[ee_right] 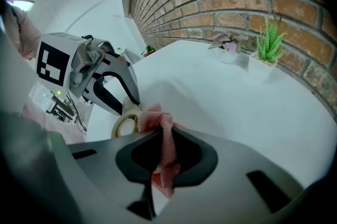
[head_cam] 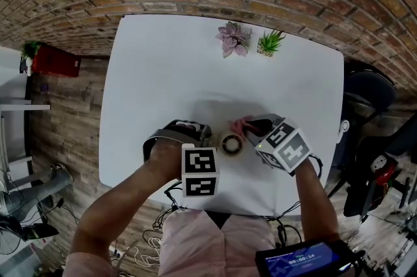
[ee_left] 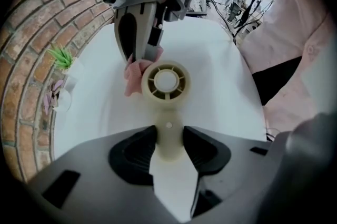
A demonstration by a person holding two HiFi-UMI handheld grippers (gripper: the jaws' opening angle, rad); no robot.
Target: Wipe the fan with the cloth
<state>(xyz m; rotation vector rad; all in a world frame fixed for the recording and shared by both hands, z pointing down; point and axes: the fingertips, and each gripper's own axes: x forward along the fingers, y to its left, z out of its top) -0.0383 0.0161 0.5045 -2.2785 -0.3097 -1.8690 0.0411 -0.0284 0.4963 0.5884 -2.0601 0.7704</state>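
A small cream hand fan (head_cam: 230,143) lies near the front of the white table (head_cam: 163,73). My left gripper (ee_left: 168,150) is shut on its handle (ee_left: 168,136), and the round grille head (ee_left: 165,82) points away from it. My right gripper (ee_right: 163,157) is shut on a pink cloth (ee_right: 164,146). The bunched cloth (ee_left: 134,74) rests against the left side of the fan head. In the head view the cloth (head_cam: 240,126) shows just above the fan, between the left gripper (head_cam: 212,137) and the right gripper (head_cam: 251,129). The fan head (ee_right: 125,124) peeks out behind the cloth.
Two small pots stand at the table's back edge by the brick wall: a pink succulent (head_cam: 232,38) and a green plant (head_cam: 270,42). A dark chair (head_cam: 368,93) stands off the right edge. Cables (ee_left: 247,1) hang by the near edge, where the person stands.
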